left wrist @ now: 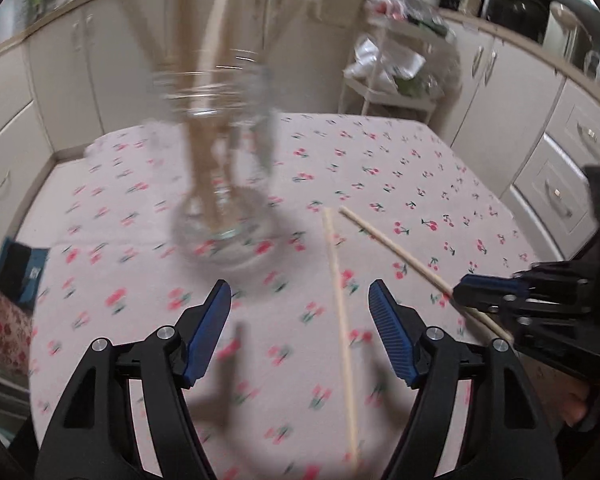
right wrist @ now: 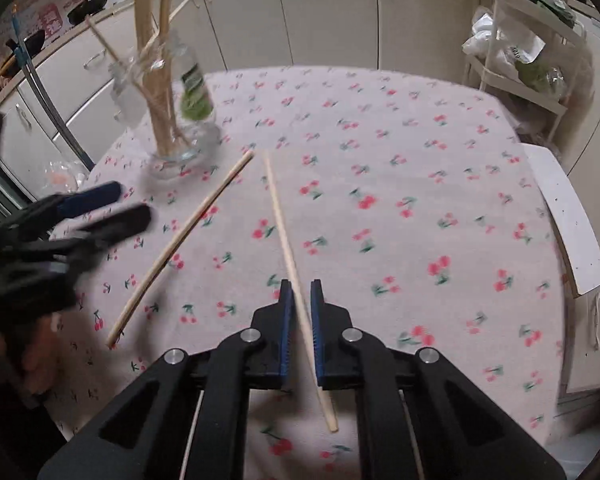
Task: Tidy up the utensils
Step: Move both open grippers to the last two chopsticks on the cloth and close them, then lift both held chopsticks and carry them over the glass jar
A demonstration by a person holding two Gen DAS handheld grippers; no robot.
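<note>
Right gripper (right wrist: pixel 299 294) pinching one chopstick (right wrist: pixel 288 258) near its near end, long axis running away toward the glass jar (right wrist: pixel 168 136) of chopsticks ahead-left. Second chopstick (left wrist: pixel 340 300) flat on the cherry-print tablecloth (right wrist: pixel 420 200), lengthwise between the spread fingers of the left gripper (left wrist: pixel 300 296), untouched, likely next. Jar close ahead of left; open cloth all round, table edge far right.

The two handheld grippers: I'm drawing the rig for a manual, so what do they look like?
The left gripper and the right gripper look alike: matte black plastic frames with triangular cut-outs, silver round pivot pins, and two fingers faced with blue ribbed pads. Thin pale cords run along the right gripper's frame. No markings show. The hands behind them are mostly hidden, so I can't tell sleeves.
</note>
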